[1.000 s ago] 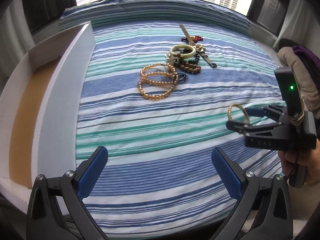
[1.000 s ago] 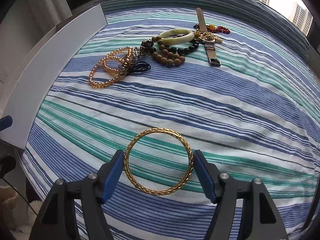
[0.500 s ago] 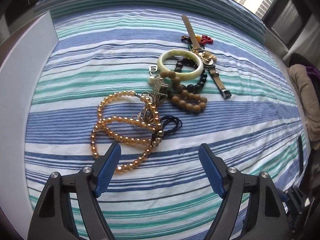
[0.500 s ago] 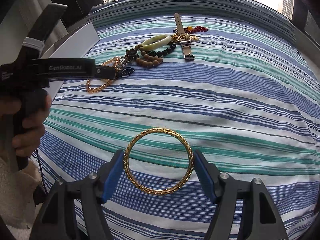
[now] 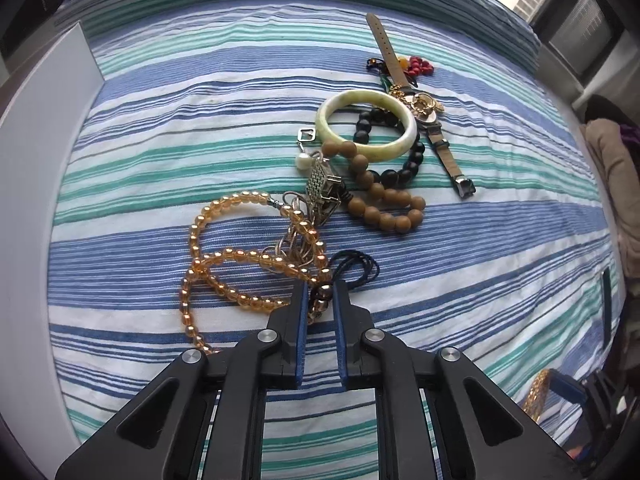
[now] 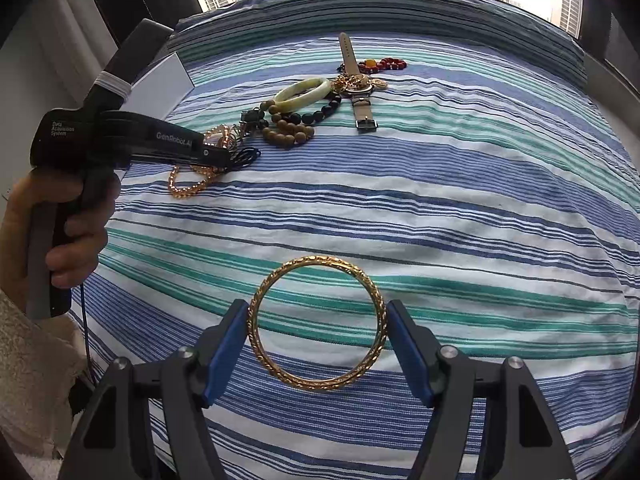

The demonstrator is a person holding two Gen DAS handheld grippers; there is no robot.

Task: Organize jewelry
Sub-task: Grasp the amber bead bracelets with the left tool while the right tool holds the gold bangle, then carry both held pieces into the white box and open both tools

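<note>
Left wrist view: the left gripper [image 5: 320,300] has its fingers [image 5: 301,320] drawn close together, clamped on a small dark bead [image 5: 322,291] where the amber bead bracelet [image 5: 224,276] meets a black cord [image 5: 360,268]. These lie on the striped bedspread [image 5: 480,260]. Beyond them, toward the far right, lie a brown bead bracelet [image 5: 380,196], a pale green bangle [image 5: 366,124] overlapping a black bead bracelet [image 5: 404,168], a watch [image 5: 424,108] and red beads [image 5: 420,67]. A white box wall [image 5: 36,184] borders the left edge.

Right wrist view: the right gripper [image 6: 318,328], near and well apart from the pile, holds a gold bangle [image 6: 318,322] upright, its fingers [image 6: 226,344] pressed against opposite sides of the ring.
</note>
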